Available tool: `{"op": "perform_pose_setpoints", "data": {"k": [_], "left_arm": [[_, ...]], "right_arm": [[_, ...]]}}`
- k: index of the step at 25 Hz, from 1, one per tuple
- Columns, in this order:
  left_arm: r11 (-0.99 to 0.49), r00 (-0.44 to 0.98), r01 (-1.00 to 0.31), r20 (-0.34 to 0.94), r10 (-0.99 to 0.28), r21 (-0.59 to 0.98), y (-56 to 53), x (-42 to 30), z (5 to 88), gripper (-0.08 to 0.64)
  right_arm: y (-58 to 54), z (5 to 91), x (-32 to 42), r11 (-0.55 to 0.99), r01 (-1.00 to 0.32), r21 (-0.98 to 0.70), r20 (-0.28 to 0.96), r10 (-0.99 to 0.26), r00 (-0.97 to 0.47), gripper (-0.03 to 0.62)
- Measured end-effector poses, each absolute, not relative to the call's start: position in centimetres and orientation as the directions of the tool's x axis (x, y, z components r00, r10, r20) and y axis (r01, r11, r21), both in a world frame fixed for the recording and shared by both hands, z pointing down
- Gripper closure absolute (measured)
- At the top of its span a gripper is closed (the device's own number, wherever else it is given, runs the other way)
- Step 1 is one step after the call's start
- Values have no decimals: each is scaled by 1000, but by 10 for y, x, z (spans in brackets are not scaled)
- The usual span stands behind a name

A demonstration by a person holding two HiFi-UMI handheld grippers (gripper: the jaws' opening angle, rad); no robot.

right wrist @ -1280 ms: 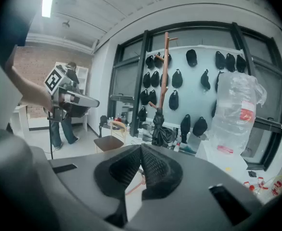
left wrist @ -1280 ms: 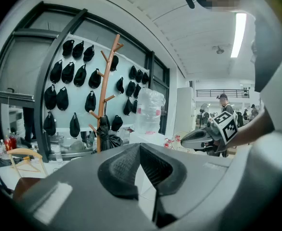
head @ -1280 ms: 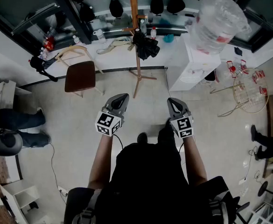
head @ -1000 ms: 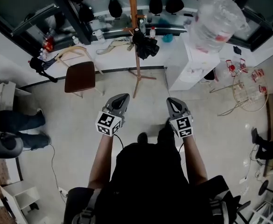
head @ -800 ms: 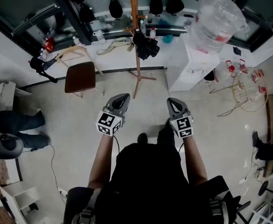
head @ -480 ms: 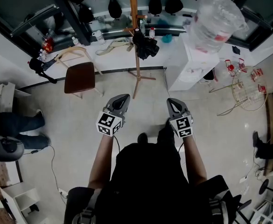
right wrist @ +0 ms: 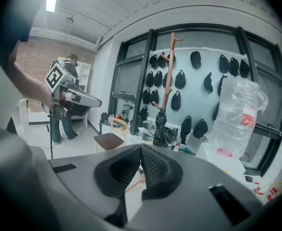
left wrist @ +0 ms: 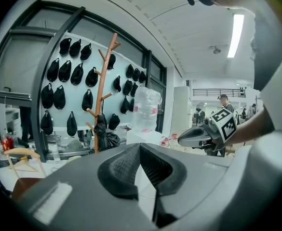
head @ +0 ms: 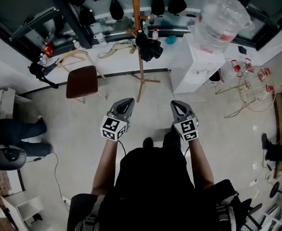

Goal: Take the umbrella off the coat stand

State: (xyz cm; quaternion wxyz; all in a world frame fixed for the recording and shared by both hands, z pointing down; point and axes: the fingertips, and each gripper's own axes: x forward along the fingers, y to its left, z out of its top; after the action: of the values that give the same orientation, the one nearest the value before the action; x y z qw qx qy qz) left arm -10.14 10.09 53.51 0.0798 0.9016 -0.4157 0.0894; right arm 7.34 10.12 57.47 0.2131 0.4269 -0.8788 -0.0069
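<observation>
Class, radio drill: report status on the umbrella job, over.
Left gripper and right gripper shut, empty, short of the stand. Umbrella hangs on coat stand, untouched. Chair left of stand, water dispenser right; neither blocks the approach.

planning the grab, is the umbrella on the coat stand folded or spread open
Folded. The umbrella hangs as a narrow, bunched black bundle against the pole of the coat stand; its canopy is not spread in any view.

Black folded umbrella (head: pixel 148 48) hangs bunched, partway up the brown wooden coat stand (head: pixel 136 6); the stand is upright.
</observation>
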Motion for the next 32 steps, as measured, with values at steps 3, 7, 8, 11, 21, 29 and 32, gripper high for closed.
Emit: {"op": "perform_pose_setpoints", "data": {"k": [3, 7, 8, 11, 21, 29, 32], "left_arm": [[-642, 637, -764, 225, -737, 62, 102, -102, 535, 558], [-641, 637, -765, 221, -739, 63, 104, -101, 533, 558], [-642, 638, -764, 220, -738, 63, 104, -101, 533, 558], [-641, 637, -765, 214, -740, 63, 105, -100, 532, 552], [-634, 631, -771, 210, -747, 64, 108, -98, 530, 440], [-638, 639, -767, 170, -750, 67, 111, -93, 524, 323], [-627, 626, -777, 173, -760, 58, 113, -95, 524, 279]], "right_arm": [[103, 573, 72, 637, -744, 204, 367, -754, -545, 589], [105, 571, 71, 644, -739, 197, 359, -749, -557, 570], [106, 570, 70, 646, -738, 195, 357, -747, -560, 566], [108, 568, 70, 650, -735, 194, 354, -745, -566, 554], [115, 564, 70, 663, -727, 178, 327, -737, -592, 433], [119, 565, 73, 675, -715, 182, 326, -727, -604, 304], [122, 565, 73, 679, -714, 169, 317, -724, -613, 280]]}}
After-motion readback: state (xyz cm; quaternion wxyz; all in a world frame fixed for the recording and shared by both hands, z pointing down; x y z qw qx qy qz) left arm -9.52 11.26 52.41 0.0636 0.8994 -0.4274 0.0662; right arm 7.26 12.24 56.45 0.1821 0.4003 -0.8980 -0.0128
